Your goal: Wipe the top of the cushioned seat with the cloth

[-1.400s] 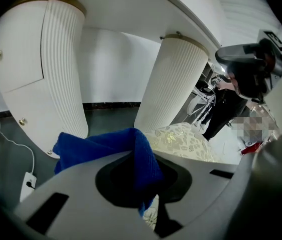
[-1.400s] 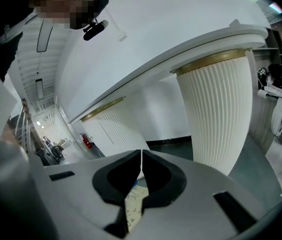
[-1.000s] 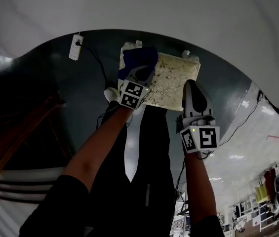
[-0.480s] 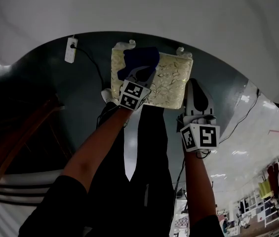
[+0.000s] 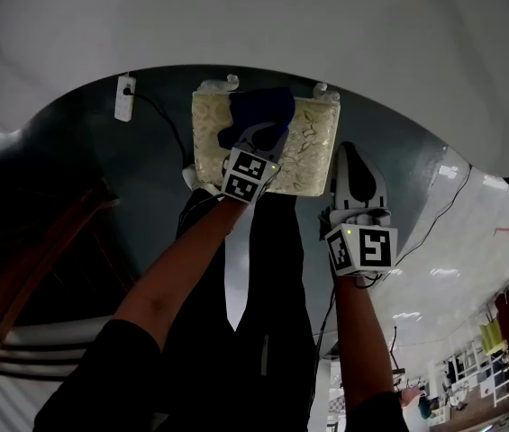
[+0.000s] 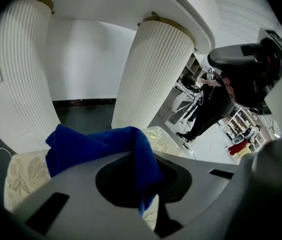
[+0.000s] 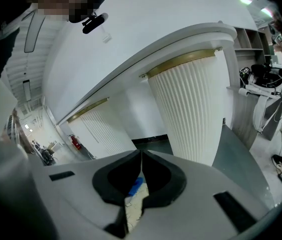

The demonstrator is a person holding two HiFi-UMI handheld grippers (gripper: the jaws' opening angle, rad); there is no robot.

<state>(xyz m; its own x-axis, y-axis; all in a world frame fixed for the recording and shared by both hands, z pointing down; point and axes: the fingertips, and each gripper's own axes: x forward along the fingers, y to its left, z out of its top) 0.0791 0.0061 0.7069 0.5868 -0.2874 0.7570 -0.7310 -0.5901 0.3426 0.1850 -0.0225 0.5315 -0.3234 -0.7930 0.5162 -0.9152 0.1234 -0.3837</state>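
The person's bare forearms reach down from black sleeves. The left tongs [image 5: 256, 140] are clamped on a blue cloth [image 5: 259, 108], which lies bunched on the seat [image 5: 211, 142], toward the middle of its far side. The right tongs [image 5: 353, 156] are pressed together with nothing between them and sit just beside the seat's right edge, off the cushion.

The seat's top is cream with a pale leaf pattern, and two small white knobs show at its far corners. It stands on a dark grey floor [image 5: 146, 196] with a dull sheen. Farther right the floor turns pale and glossy, mirroring ceiling lights. A white power strip [image 5: 125, 96] lies left of the seat, and a black cable [image 5: 168, 120] runs from it.

Beyond the seat curves the edge of a broad white table [image 5: 263, 16]. The gripper views show white fluted columns [image 6: 153, 79] under it, with a white wall and dark skirting behind. Far off in the open room stand shelves and a person in dark clothes [image 6: 208, 111].
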